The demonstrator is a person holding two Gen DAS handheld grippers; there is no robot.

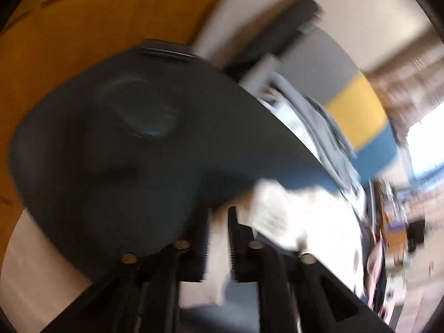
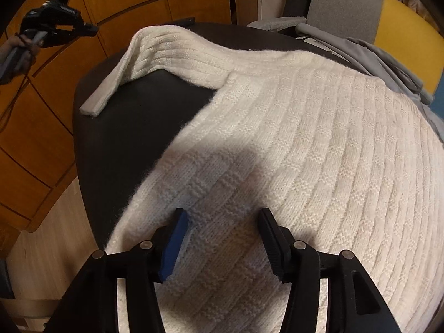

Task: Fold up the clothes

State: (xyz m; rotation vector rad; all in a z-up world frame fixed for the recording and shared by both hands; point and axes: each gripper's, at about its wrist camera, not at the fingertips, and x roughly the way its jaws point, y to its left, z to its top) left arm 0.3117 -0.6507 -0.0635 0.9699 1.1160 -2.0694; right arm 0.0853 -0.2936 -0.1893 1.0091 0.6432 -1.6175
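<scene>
A white knit sweater (image 2: 291,144) lies spread on the dark round table (image 2: 125,127), one sleeve (image 2: 133,63) stretched to the far left edge. My right gripper (image 2: 223,222) is open just above the sweater's near part, a finger on either side of a patch of knit. In the right wrist view my left gripper (image 2: 91,27) is held in the air at far left, away from the table and holding nothing; its jaws look closed. The left wrist view is blurred; its fingers (image 1: 219,222) stand close together with white sweater (image 1: 299,216) behind them.
Grey clothes (image 2: 369,52) are piled at the table's far right, also visible in the left wrist view (image 1: 327,127). A chair with grey, yellow and blue panels (image 2: 402,33) stands behind. Wooden wall panels (image 2: 55,127) lie to the left.
</scene>
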